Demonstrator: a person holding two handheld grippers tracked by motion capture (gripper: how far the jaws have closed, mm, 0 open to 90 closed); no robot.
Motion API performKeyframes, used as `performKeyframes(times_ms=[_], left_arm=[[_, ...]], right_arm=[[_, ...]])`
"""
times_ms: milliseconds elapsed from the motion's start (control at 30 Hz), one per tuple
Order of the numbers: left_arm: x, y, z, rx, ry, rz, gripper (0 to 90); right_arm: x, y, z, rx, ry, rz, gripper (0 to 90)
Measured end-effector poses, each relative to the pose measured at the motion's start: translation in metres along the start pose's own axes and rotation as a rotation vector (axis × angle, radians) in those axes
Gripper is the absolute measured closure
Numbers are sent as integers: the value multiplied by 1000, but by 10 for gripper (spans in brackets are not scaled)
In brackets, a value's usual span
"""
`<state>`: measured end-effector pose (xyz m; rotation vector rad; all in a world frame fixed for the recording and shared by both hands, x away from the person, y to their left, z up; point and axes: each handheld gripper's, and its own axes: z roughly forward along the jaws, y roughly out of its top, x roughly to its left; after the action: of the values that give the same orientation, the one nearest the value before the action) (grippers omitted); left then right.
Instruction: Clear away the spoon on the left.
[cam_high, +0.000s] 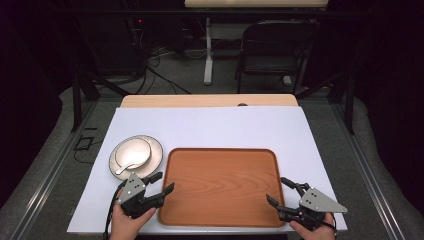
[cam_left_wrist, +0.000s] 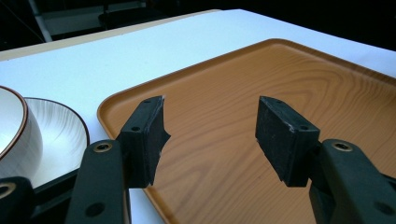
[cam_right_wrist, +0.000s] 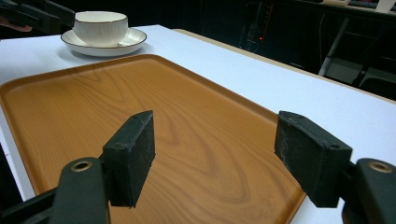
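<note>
Tray (cam_high: 222, 187) sits flat on the white table (cam_high: 210, 125), near the person's edge, wood-grain face bare. Left gripper (cam_high: 161, 183) hovers at the tray's near left corner, jaws spread wide with nothing between them; in the left gripper view its pads (cam_left_wrist: 144, 135) stand over the tray's left rim and hold nothing. Right gripper (cam_high: 280, 191) is over at the tray's near right corner, jaws just as wide apart, nothing held; the right gripper view shows its pads (cam_right_wrist: 133, 149) above the wood grain, clear of the surface. Left of the tray, just beside its far left corner, a bowl (cam_high: 133, 152) rests on a plate (cam_high: 156, 152), with a spoon (cam_high: 126, 168) lying in the bowl. The left gripper is near the plate's front edge, not touching it.
</note>
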<state>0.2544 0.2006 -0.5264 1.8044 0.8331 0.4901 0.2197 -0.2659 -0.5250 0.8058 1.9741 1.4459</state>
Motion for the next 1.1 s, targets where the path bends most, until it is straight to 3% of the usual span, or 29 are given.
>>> performKeyframes(times_ms=[367, 567, 667, 833, 1100], left_arm=[[1, 0, -1, 10, 14, -6, 431], [4, 2, -2, 10, 13, -46, 437], [5, 2, -2, 29, 30, -65, 441], [8, 8, -5, 42, 55, -56, 447], [20, 25, -11, 70, 81, -121, 473]], right_arm=[[0, 0, 0, 4, 0, -3, 287], [0, 0, 0, 4, -4, -3, 287], [0, 0, 0, 5, -3, -3, 287], [0, 0, 1, 6, -3, -4, 287], [0, 0, 1, 7, -3, -3, 287]])
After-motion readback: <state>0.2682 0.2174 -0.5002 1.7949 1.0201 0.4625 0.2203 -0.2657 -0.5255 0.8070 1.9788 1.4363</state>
